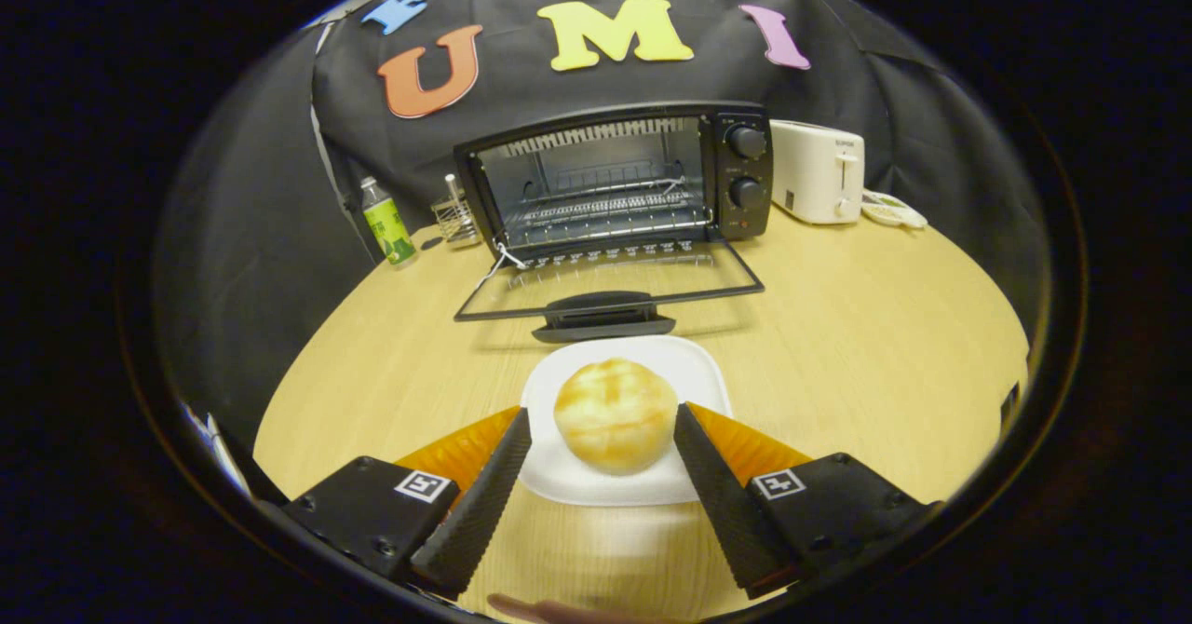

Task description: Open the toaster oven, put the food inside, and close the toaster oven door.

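A round golden bun [615,419] sits on a white square plate [694,363] on the wooden table. My gripper [601,416] is open and straddles the bun, one finger on each side; a small gap shows at the left finger [484,503], and the right finger [722,494] is close to the bun's edge. Beyond the plate stands the black toaster oven [619,182] with its glass door [605,279] folded down flat onto the table, handle toward me. A wire rack [605,210] shows inside the open cavity.
A white pop-up toaster [819,172] stands right of the oven, with a small dish [894,210] beside it. Left of the oven are a green-labelled bottle [386,223] and a small wire holder [454,216]. A fingertip [549,610] shows below the fingers.
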The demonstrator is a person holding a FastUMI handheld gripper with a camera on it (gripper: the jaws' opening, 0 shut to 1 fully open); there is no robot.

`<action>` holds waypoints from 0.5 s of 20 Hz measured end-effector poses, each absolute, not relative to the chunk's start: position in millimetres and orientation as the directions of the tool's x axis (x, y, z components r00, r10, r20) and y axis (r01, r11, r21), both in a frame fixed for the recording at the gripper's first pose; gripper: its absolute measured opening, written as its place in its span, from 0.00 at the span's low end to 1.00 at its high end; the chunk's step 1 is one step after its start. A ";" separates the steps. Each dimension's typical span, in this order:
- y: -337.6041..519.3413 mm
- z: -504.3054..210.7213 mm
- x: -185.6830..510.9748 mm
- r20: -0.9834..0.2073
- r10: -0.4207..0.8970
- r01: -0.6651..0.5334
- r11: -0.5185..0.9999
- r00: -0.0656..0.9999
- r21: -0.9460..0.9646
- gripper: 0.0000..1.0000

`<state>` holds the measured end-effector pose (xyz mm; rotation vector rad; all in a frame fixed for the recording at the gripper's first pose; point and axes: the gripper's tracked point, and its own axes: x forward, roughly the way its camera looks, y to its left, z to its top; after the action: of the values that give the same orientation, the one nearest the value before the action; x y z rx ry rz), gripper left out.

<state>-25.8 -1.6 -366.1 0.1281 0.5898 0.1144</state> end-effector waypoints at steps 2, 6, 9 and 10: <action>-1.5 -368.2 -23.8 -0.550 0.139 -0.071 0.987 0.823 0.143 1.00; -0.9 -371.1 -20.6 -0.557 0.120 -0.061 0.991 0.822 0.122 1.00; -2.8 -373.9 -19.0 -0.569 0.098 -0.049 0.994 0.817 0.101 1.00; -5.1 -376.2 -17.4 -0.573 0.085 -0.041 0.995 0.815 0.089 0.99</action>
<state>-17.4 -5.1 -376.2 0.0743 0.6142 0.0669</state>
